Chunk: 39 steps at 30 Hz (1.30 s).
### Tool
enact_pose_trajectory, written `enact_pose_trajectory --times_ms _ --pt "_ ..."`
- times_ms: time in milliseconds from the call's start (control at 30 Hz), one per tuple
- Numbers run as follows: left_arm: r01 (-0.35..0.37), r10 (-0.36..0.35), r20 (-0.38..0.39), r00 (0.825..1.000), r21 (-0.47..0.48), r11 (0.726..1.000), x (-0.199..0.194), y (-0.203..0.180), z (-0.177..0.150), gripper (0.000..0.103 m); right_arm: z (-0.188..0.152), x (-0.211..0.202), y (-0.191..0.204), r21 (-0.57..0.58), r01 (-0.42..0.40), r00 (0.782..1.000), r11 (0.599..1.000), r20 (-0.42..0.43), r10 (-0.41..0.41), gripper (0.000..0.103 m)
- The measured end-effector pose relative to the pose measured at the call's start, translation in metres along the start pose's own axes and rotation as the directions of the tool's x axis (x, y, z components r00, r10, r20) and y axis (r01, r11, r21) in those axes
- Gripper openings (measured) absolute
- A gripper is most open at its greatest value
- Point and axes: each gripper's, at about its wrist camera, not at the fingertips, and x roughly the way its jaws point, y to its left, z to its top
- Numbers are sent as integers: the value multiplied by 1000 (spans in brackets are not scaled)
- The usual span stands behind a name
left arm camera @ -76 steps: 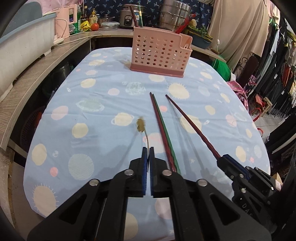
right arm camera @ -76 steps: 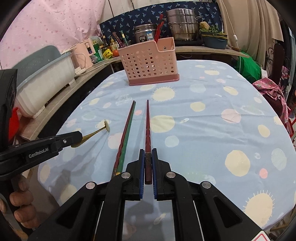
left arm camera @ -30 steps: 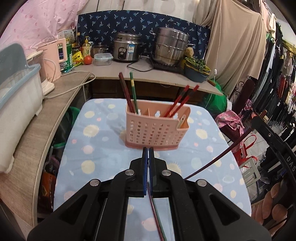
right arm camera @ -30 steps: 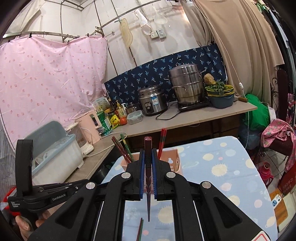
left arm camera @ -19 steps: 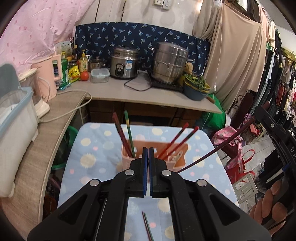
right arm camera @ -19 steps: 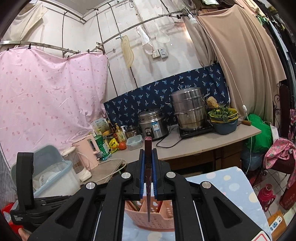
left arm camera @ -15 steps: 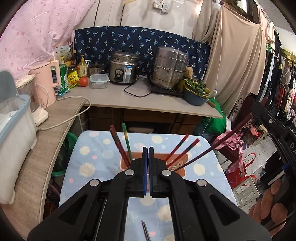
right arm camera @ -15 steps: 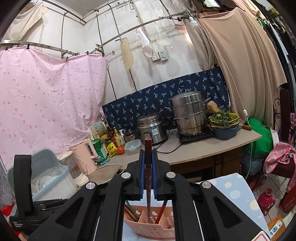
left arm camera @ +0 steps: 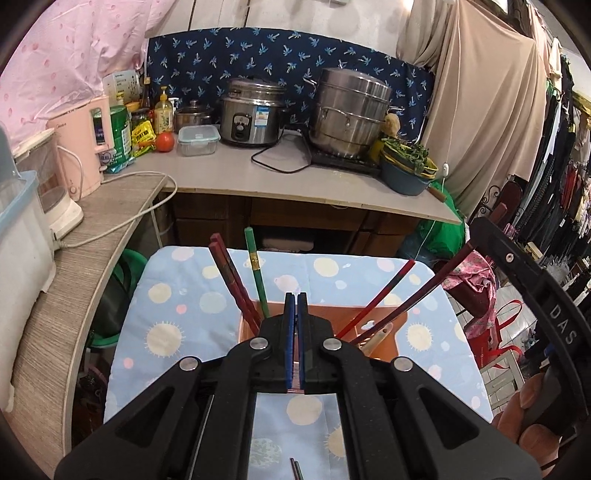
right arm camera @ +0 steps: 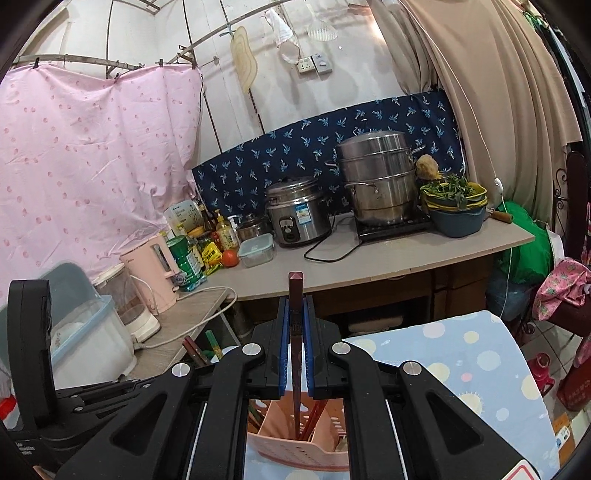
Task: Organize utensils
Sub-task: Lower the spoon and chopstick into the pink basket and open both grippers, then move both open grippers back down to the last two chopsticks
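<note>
Right gripper (right arm camera: 295, 314) fingers clamp a dark red chopstick (right arm camera: 295, 354) upright above the pink holder (right arm camera: 295, 439).

A pale planked wall (right arm camera: 147, 33) rises behind a pink dotted curtain (right arm camera: 85, 155) hung from a rail. Below it a navy leaf-print cloth (left arm camera: 280, 55) backs a grey counter (left arm camera: 295, 181) on brown wooden cabinets. The counter carries a rice cooker (left arm camera: 253, 112), a stacked steel steamer (left arm camera: 351, 110), a pink kettle (left arm camera: 83, 142) and a blue basin of greens (left arm camera: 404, 173). A beige drape (left arm camera: 480, 110) hangs beside racks of clothes (left arm camera: 565, 155). A blue sun-patterned cloth covers the tabletop (left arm camera: 177, 306).
</note>
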Motion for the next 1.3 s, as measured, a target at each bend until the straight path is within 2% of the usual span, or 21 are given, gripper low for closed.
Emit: enact_pose_trajectory --times_ms 233,333,400,500,600,733,833,967,1100,1300 --pt "-3 3 -18 1000 -2 1000 14 3 -6 1 -10 12 -1 -20 16 999 1000 -38 -16 9" --pt "-4 4 2 1000 -2 1000 12 3 -7 1 -12 12 0 -26 24 999 999 -34 -25 21" --pt "-8 8 7 1000 -5 1000 11 3 -7 6 -11 9 0 -26 24 999 999 -27 -25 25" --pt "-14 14 16 1000 -12 1000 7 4 -7 18 -10 3 0 -26 19 1000 999 -17 -19 26" --pt "-36 36 33 999 1 999 1 1 -8 25 -9 -4 2 -35 14 1000 999 -13 -14 26" --pt "-56 55 49 997 22 998 -8 -4 -11 28 -10 -15 6 -43 3 1000 999 -14 -3 27" --pt "-67 66 57 996 31 997 -15 -7 -12 35 -11 -25 8 -49 -4 1000 999 -11 4 27" --pt "-90 87 65 994 46 995 -25 -11 -17 38 -15 -42 11 -52 -8 1000 999 -9 8 32" --pt "-100 97 79 992 38 994 -38 -12 -27 49 -29 -63 7 -26 -29 999 999 -35 28 34" --pt "-121 117 67 991 54 991 -55 -9 -61 49 -72 -99 4 -21 -35 994 999 -108 33 34"
